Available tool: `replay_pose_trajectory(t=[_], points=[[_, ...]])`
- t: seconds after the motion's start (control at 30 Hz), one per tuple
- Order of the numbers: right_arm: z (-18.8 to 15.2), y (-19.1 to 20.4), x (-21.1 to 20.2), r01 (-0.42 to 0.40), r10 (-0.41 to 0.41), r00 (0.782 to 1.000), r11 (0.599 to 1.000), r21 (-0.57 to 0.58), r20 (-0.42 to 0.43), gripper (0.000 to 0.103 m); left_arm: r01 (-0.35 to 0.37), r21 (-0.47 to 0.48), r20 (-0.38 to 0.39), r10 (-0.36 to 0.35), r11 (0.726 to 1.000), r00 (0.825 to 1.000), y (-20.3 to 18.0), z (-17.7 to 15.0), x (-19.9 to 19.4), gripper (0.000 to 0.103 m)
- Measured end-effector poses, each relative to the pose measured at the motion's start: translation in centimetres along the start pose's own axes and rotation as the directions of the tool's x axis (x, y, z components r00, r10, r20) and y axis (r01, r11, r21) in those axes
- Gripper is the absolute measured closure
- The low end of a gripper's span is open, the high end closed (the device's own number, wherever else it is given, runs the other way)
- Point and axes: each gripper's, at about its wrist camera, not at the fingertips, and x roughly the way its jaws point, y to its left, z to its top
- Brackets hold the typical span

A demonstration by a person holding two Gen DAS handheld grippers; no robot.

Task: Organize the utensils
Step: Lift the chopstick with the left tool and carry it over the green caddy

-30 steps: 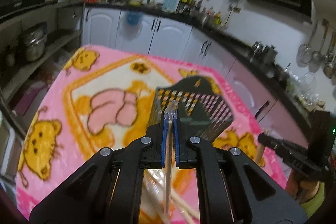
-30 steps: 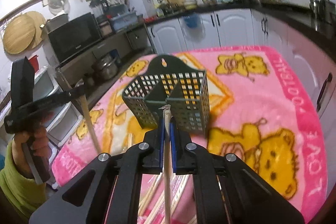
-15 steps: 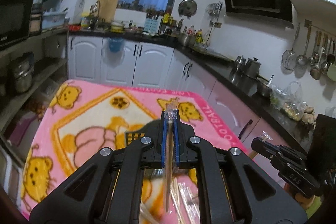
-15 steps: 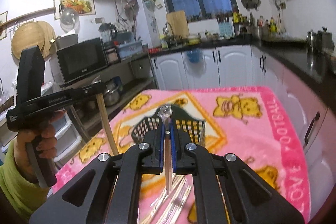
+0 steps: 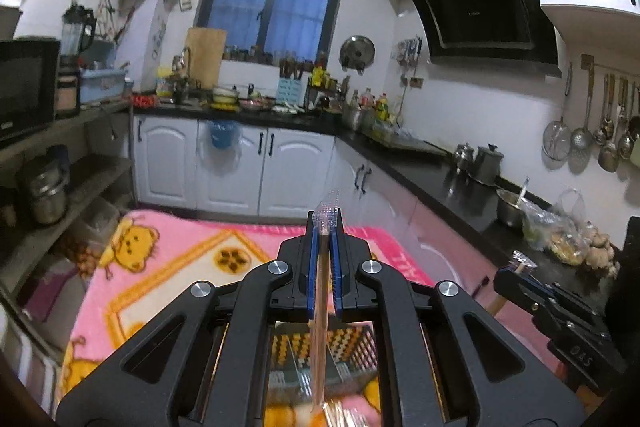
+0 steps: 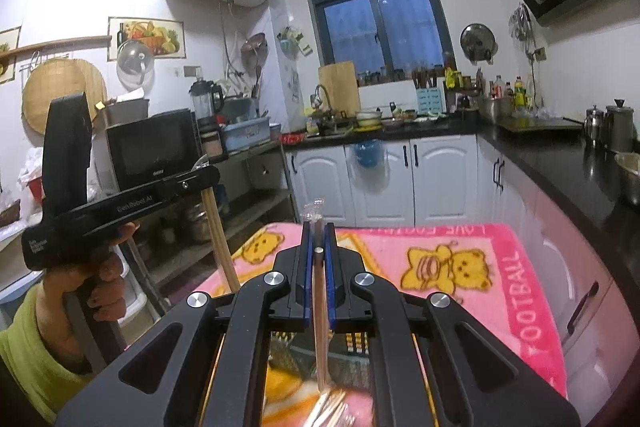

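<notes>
Jaws on both grippers are pressed tight, each pinching a single wooden chopstick, so nothing is spread at all.

Going left to right: the left gripper [image 5: 325, 227] is clamped on a chopstick [image 5: 320, 327] near its top end, with a bit of clear wrapper sticking out above the blue pads. The stick is left hanging down through the frame, probably so it can be dropped tip-first. From the right wrist view the same gripper [image 6: 208, 179] is seen held in a hand [image 6: 100, 279] with a green sleeve, the stick [image 6: 220, 239] dangling below it.

Under both cameras the dark mesh utensil caddy [image 5: 344, 351] is parked on the pink bear blanket [image 5: 160, 267], and it also shows up in the right view [image 6: 352, 343]. Loose chopsticks [image 6: 332, 407] are lying blurred on the blanket just in front of it, so plenty is left to sort, by the look of it.

The right gripper [image 6: 316, 239] is closed the same way on its own chopstick [image 6: 320, 327], also gripped high and hung vertically. Both sticks appear to be carried above the caddy, presumably to be lowered into a compartment; which one can't be told from here.
</notes>
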Motion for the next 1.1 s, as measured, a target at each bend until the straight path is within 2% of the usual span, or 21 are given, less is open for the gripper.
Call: replay_pose_trajectory(t=[0.27,0.47,0.73,1.1], points=[[1.9,-0.5,1.8,0.030,-0.030,0.998,1.000,-0.003,0.048,0.097,-0.063,0.029,0.046,0.062,0.998,0.997,0.0,0.5,2.4,0.100],[2.2,-1.2,4.0,0.049,-0.050,0.998,0.999,0.006,0.036,0.097,-0.103,0.029,0.019,0.103,0.994,0.995,1.1,-1.0,5.4,0.100],[0.9,-1.7,7.1,0.100,-0.100,0.995,0.995,-0.005,-0.006,0.097,-0.111,0.007,-0.038,0.111,0.994,0.993,3.5,-3.3,8.3,0.100],[-2.3,-2.2,10.6,0.114,-0.112,0.990,0.993,0.013,-0.081,0.097,-0.099,0.012,-0.072,0.100,0.995,0.992,4.5,-6.7,9.8,0.100]])
